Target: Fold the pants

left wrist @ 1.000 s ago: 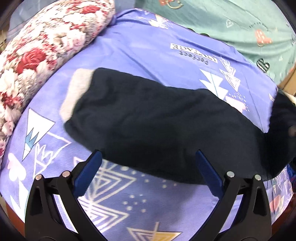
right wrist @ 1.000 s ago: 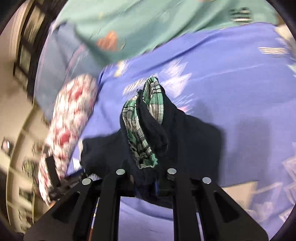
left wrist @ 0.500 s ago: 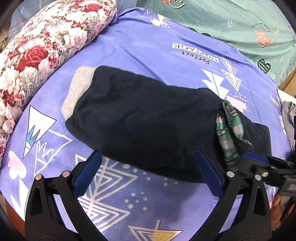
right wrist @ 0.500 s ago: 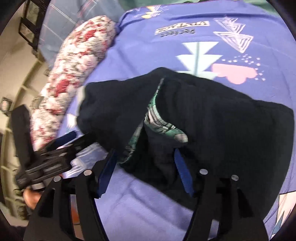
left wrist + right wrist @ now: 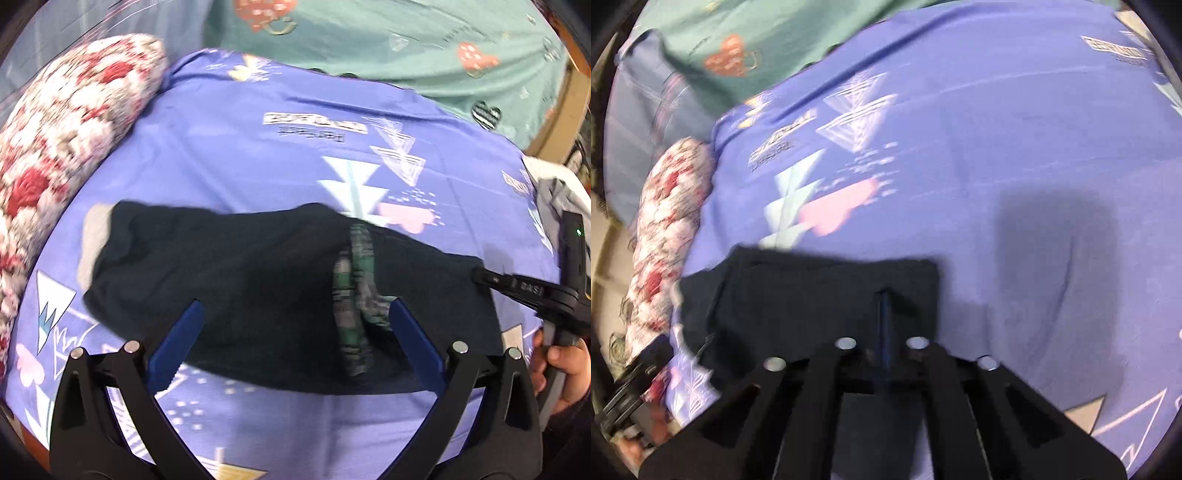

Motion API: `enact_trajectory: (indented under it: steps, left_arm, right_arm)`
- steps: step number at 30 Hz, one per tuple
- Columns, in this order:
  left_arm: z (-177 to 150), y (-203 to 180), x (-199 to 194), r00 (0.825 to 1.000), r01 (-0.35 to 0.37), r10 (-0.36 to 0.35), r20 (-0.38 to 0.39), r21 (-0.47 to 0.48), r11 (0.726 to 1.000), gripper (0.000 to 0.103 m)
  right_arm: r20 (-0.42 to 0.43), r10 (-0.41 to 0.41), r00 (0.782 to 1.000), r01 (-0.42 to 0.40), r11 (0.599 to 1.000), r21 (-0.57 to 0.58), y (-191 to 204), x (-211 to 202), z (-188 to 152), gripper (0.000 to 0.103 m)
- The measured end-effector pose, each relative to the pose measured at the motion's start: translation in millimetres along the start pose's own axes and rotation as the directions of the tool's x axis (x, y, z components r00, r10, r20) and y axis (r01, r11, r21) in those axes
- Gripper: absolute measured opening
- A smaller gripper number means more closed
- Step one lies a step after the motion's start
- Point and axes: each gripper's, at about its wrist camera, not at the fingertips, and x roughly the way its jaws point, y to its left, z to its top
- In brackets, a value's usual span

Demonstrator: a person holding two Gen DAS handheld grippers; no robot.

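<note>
The dark navy pants [image 5: 236, 273] lie folded across the purple patterned bedsheet [image 5: 280, 158], with a strip of green plaid lining [image 5: 351, 295] showing near the fold and a grey cuff [image 5: 92, 240] at the left end. My left gripper [image 5: 291, 343] is open and empty, its blue pads hovering over the pants' near edge. My right gripper [image 5: 884, 314] is shut over the pants' right end [image 5: 820, 295]; whether it pinches cloth is hard to tell. It also shows in the left wrist view [image 5: 517, 288].
A red floral pillow [image 5: 62, 147] lies along the left side. A teal blanket [image 5: 406, 40] covers the far end of the bed. A grey-white garment [image 5: 554, 188] sits at the right edge. The bed's near edge runs just below my left gripper.
My right gripper laid the raised pants end down over the rest, opened, drew back to the right end and shut. My left gripper lifted back slightly.
</note>
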Motion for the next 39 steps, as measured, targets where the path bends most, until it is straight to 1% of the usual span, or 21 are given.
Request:
enact_trajectory:
  steps: [1, 3, 6, 10, 12, 14, 16, 17, 18, 19, 21, 23, 26, 28, 30, 32, 34, 35, 37, 38, 39]
  left_arm:
    - [1, -9, 1, 1.0, -0.001, 0.001, 0.003, 0.019, 1.0, 0.101]
    - [1, -21, 3, 1.0, -0.005, 0.005, 0.002, 0.043, 0.999, 0.101]
    - [0, -35, 8, 1.0, -0.001, 0.001, -0.005, 0.074, 0.997, 0.101]
    - [-6, -37, 26, 0.997, -0.043, 0.048, -0.053, 0.085, 0.995, 0.101]
    - [-11, -29, 35, 0.993, -0.071, 0.076, -0.086, 0.063, 0.995, 0.101]
    - [-15, -18, 41, 0.989, -0.088, 0.091, -0.114, 0.031, 0.996, 0.101]
    - [-20, -3, 46, 0.987, -0.052, 0.046, -0.157, -0.036, 0.998, 0.101]
    - [-22, 3, 47, 0.985, -0.033, 0.021, -0.169, -0.068, 0.997, 0.101]
    - [-22, 10, 47, 0.984, -0.02, 0.001, -0.176, -0.102, 0.995, 0.101]
    - [-23, 12, 46, 0.985, -0.019, -0.001, -0.174, -0.11, 0.994, 0.101]
    - [-24, 13, 47, 0.985, -0.029, 0.011, -0.17, -0.103, 0.994, 0.101]
    - [-26, 12, 53, 0.984, -0.039, 0.023, -0.178, -0.086, 0.996, 0.101]
    - [-31, 12, 65, 0.979, -0.057, 0.04, -0.202, -0.08, 0.995, 0.101]
    - [-29, 11, 60, 0.98, -0.064, 0.048, -0.195, -0.075, 0.995, 0.101]
    - [-26, 10, 54, 0.983, -0.058, 0.046, -0.175, -0.062, 0.996, 0.101]
    - [-26, 12, 56, 0.984, -0.057, 0.047, -0.172, -0.049, 0.997, 0.101]
    - [-29, 14, 68, 0.978, -0.043, 0.029, -0.206, -0.063, 0.997, 0.101]
    - [-29, 15, 69, 0.978, -0.041, 0.027, -0.205, -0.065, 0.997, 0.101]
    - [-26, 14, 62, 0.98, -0.028, 0.016, -0.197, -0.059, 0.998, 0.101]
    - [-24, 16, 57, 0.982, -0.006, -0.007, -0.19, -0.066, 0.998, 0.101]
    - [-22, 21, 52, 0.982, 0.022, -0.037, -0.183, -0.081, 0.996, 0.101]
  right_arm:
    - [0.002, 0.023, 1.0, -0.023, 1.0, 0.02, -2, -1, 0, 0.0]
    - [0.008, 0.062, 0.998, -0.062, 0.998, 0.012, -1, -7, -2, 0.006]
    - [-0.01, 0.117, 0.993, -0.118, 0.993, -0.033, 5, -19, -10, 0.006]
    - [-0.101, 0.11, 0.989, -0.12, 0.988, -0.099, 12, -18, -36, 0.012]
    - [-0.109, 0.072, 0.991, -0.086, 0.987, -0.132, 13, -17, -46, 0.013]
    - [-0.105, 0.062, 0.992, -0.077, 0.986, -0.147, 6, -21, -54, 0.013]
    - [-0.099, 0.064, 0.993, -0.079, 0.985, -0.152, 4, -26, -57, 0.014]
    - [-0.094, 0.067, 0.993, -0.082, 0.984, -0.159, 5, -29, -58, 0.017]
    - [-0.088, 0.07, 0.994, -0.085, 0.981, -0.175, 8, -32, -59, 0.019]
    - [-0.088, 0.077, 0.993, -0.093, 0.976, -0.197, 12, -35, -62, 0.02]
    - [-0.104, 0.087, 0.991, -0.108, 0.969, -0.221, 17, -35, -66, 0.02]
    - [-0.116, 0.052, 0.992, -0.079, 0.967, -0.241, 17, -27, -70, 0.02]
    - [-0.122, 0.054, 0.991, -0.08, 0.971, -0.223, 15, -20, -69, 0.02]
    - [-0.126, 0.069, 0.99, -0.095, 0.971, -0.219, 18, -25, -68, 0.022]
    - [-0.129, 0.1, 0.987, -0.127, 0.966, -0.226, 20, -30, -67, 0.028]
    - [-0.121, 0.07, 0.99, -0.098, 0.963, -0.251, 20, -28, -69, 0.03]
    - [-0.132, 0.079, 0.988, -0.108, 0.969, -0.221, 16, -23, -70, 0.03]
    - [-0.132, 0.079, 0.988, -0.107, 0.97, -0.22, 16, -23, -70, 0.03]
    - [-0.127, 0.092, 0.988, -0.118, 0.969, -0.218, 19, -27, -69, 0.036]
    - [-0.128, 0.104, 0.986, -0.13, 0.968, -0.214, 19, -27, -69, 0.042]
    - [-0.13, 0.113, 0.985, -0.139, 0.967, -0.214, 20, -28, -69, 0.044]
